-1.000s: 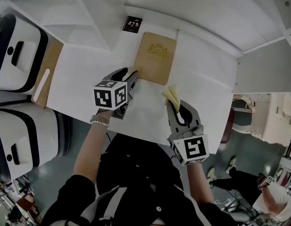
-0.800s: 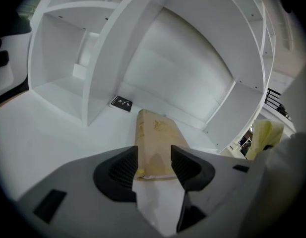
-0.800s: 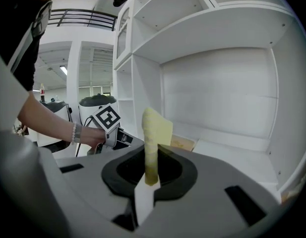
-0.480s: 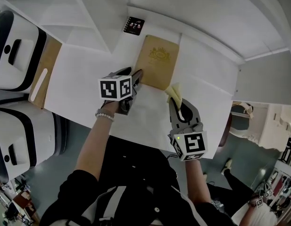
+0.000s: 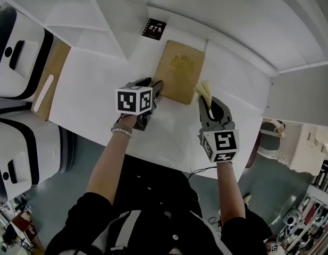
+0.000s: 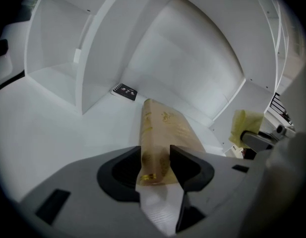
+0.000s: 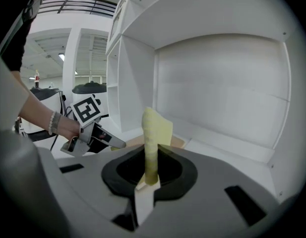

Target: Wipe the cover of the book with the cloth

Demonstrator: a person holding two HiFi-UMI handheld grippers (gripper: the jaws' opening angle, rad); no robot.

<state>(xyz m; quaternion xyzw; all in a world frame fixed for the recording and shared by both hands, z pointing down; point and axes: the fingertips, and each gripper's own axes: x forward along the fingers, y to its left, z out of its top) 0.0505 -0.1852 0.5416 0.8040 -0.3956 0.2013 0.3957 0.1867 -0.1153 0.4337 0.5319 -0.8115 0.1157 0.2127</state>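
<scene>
The right gripper (image 5: 202, 98) has carried the cloth (image 5: 204, 90) forward until it meets the book (image 5: 178, 70) at its right edge. The left gripper (image 5: 157, 86) has just been closing its jaws, with the book's near corner between them.

Soft, even light from overhead fills all three views, leaving the white surface (image 5: 94, 78) and shelf walls bright, almost washed out, with only faint shadows. Ceiling lamps (image 7: 61, 57) glare in the right gripper view, where the cloth (image 7: 155, 128) stays evenly lit. Gilt on the book (image 6: 165, 128) glints. Both gripper views bow straight lines and fade to black corners; their lowest, nearest parts look soft.
</scene>
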